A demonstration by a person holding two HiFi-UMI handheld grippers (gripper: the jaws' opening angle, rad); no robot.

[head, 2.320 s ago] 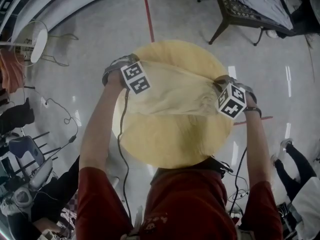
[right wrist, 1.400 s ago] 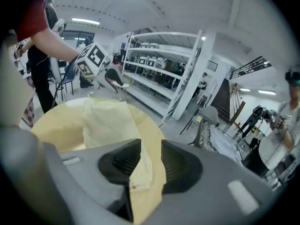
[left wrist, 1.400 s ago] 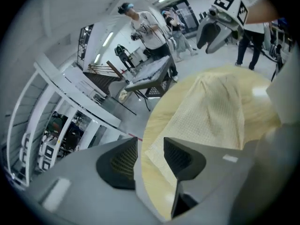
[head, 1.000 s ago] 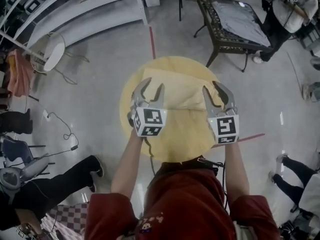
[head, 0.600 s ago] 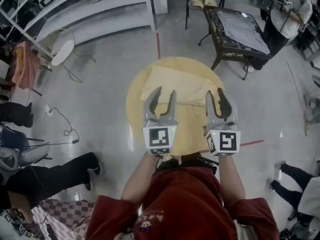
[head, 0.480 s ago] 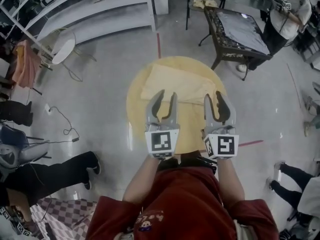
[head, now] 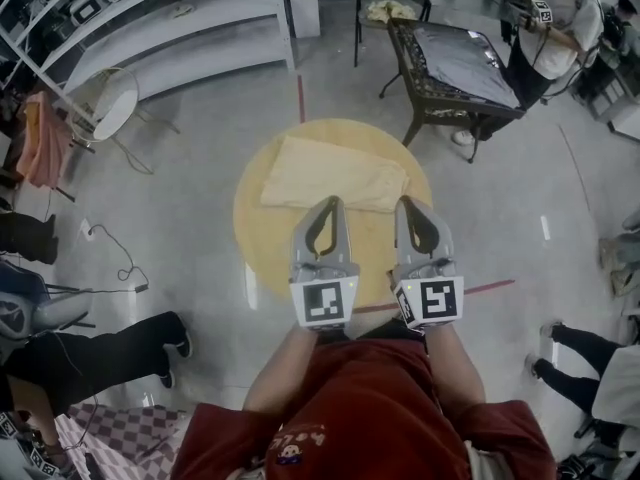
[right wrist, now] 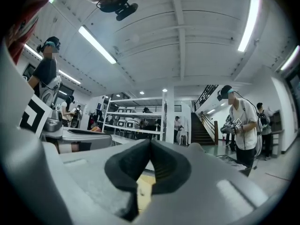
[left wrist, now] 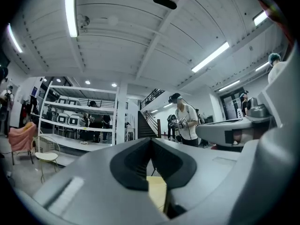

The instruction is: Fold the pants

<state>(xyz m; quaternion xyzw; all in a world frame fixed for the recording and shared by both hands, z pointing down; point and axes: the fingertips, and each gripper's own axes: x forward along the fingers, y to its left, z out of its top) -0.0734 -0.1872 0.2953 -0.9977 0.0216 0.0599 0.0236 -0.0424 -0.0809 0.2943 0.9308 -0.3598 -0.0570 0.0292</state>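
Round yellow table (head: 262, 253) on a glossy grey floor (head: 190, 178) — pale-yellow pants (head: 335, 176), folded flat, lying crosswise on the table's far half, wider end toward its left rim.

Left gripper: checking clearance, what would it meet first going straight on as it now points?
Likely nothing near: the left gripper points roughly level, passing above the pants and round table, toward the distant staircase.

The pants (head: 335, 175) are soft matt cloth, lightly creased. The table (head: 268, 250) has a smooth, dull top. The floor (head: 190, 183) is glossy, polished, reflecting lights.
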